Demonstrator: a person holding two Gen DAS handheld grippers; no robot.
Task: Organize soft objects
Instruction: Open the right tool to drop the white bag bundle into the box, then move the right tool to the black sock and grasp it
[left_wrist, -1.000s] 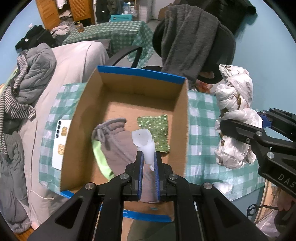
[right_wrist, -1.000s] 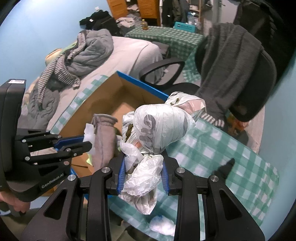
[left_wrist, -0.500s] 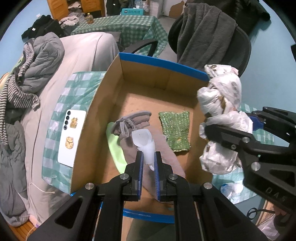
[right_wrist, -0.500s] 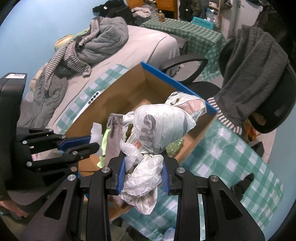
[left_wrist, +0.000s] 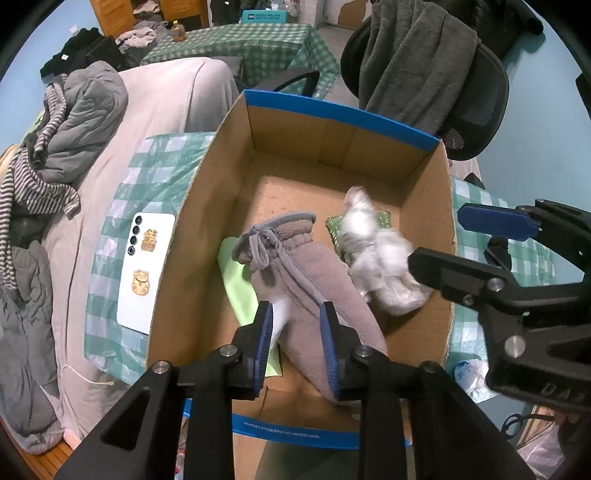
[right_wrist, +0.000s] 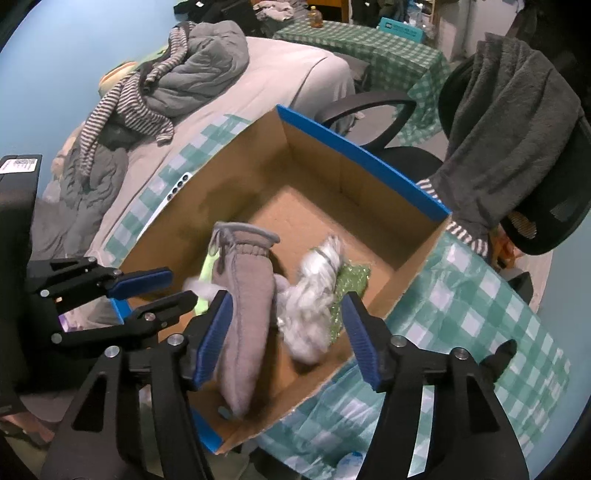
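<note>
An open cardboard box (left_wrist: 207, 206) with a blue rim stands on a green checked cloth; it also shows in the right wrist view (right_wrist: 332, 162). Inside lie a grey fleece pouch (left_wrist: 310, 273), a green sparkly cloth (left_wrist: 332, 227), a light green item (left_wrist: 236, 273) and a blurred white plastic bag bundle (left_wrist: 380, 258). A small white piece (left_wrist: 279, 314) is blurred between my left fingers. My left gripper (left_wrist: 297, 343) is open above the box's near end. My right gripper (right_wrist: 286, 336) is open and empty above the bundle (right_wrist: 314, 295) and pouch (right_wrist: 243, 295).
A white phone (left_wrist: 146, 273) lies on the cloth left of the box. A bed with piled grey clothes (left_wrist: 74, 122) is at the left. An office chair draped with a grey towel (left_wrist: 417, 59) stands behind the box. Crumpled plastic (left_wrist: 469, 373) lies right of the box.
My right gripper opened and the plastic bag bundle dropped into the box. My left gripper opened and let go of the small white piece. Both grippers are now over the box.
</note>
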